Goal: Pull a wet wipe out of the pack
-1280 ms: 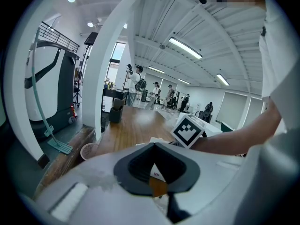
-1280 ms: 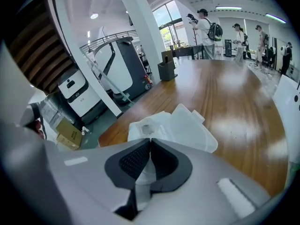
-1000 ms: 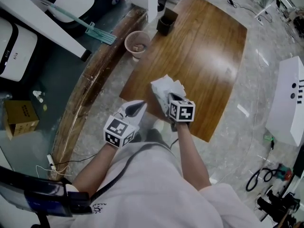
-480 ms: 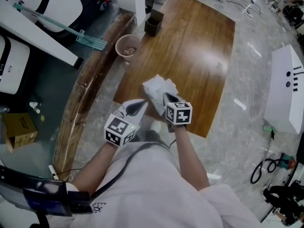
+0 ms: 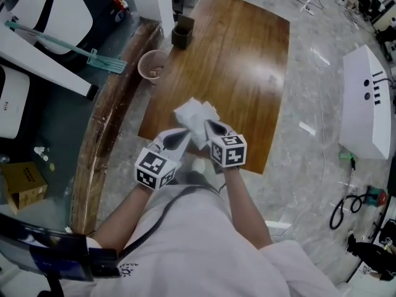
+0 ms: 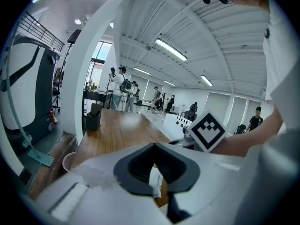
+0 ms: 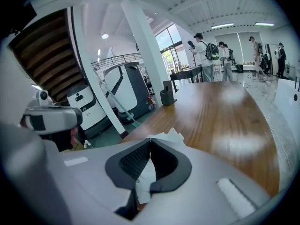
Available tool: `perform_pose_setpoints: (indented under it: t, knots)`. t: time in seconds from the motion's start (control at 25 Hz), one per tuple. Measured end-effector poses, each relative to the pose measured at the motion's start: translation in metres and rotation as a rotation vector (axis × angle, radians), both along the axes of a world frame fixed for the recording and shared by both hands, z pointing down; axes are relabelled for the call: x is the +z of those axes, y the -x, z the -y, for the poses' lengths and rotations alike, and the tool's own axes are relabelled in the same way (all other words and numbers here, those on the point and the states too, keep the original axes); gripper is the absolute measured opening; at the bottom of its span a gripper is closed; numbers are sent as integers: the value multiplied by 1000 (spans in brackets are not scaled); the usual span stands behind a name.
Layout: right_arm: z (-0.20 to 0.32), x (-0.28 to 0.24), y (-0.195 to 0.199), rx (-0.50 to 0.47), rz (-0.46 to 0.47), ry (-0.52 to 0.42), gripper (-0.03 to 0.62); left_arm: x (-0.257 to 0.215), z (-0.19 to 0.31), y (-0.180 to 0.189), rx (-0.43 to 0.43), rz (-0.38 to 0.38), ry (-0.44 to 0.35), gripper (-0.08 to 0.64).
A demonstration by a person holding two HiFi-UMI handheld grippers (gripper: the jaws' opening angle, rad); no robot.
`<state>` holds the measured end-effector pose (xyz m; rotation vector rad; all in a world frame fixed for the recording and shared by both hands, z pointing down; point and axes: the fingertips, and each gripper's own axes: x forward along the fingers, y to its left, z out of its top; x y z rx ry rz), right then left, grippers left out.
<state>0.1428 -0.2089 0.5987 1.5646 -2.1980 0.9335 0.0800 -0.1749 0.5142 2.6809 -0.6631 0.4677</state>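
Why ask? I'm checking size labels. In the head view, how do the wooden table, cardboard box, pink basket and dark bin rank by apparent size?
1. wooden table
2. cardboard box
3. pink basket and dark bin: nearly alike; the bin stands on the table, nearer the camera, so unranked.

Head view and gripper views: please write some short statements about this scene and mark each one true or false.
1. The right hand-held gripper is shut on a white wet wipe. True.
2. The left hand-held gripper is wide open and empty. False: its jaws are together, with white material between them.
3. The dark box stands at the near end of the table, beside the grippers. False: it stands at the far end.
4. The pink basket stands on the floor beside the table, not on it. True.
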Motion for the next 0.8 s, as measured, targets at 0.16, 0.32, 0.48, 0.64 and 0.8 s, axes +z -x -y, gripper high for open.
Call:
perform_pose_setpoints:
  t: [0.16,0.32,0.48,0.64,0.8]
  knots:
    - [-5,-14,-4,-1,14,-51,12,-1,-4,-11,25,-6,-7,3]
    - [-10,-29,-7,-1,17,-95,12,-4,-9,-18,42,-13,-14,3]
    - [-17,-41,-9,0,17,-127,12,-5,-14,-22,52,-17,-20,3]
    - [-26,-57,-10,5,21,-172,12,-7,-21,-23,63,-20,-25,3]
    - [-34,-77,-14,14,19,-225,12,-7,-26,-23,64,-27,-27,3]
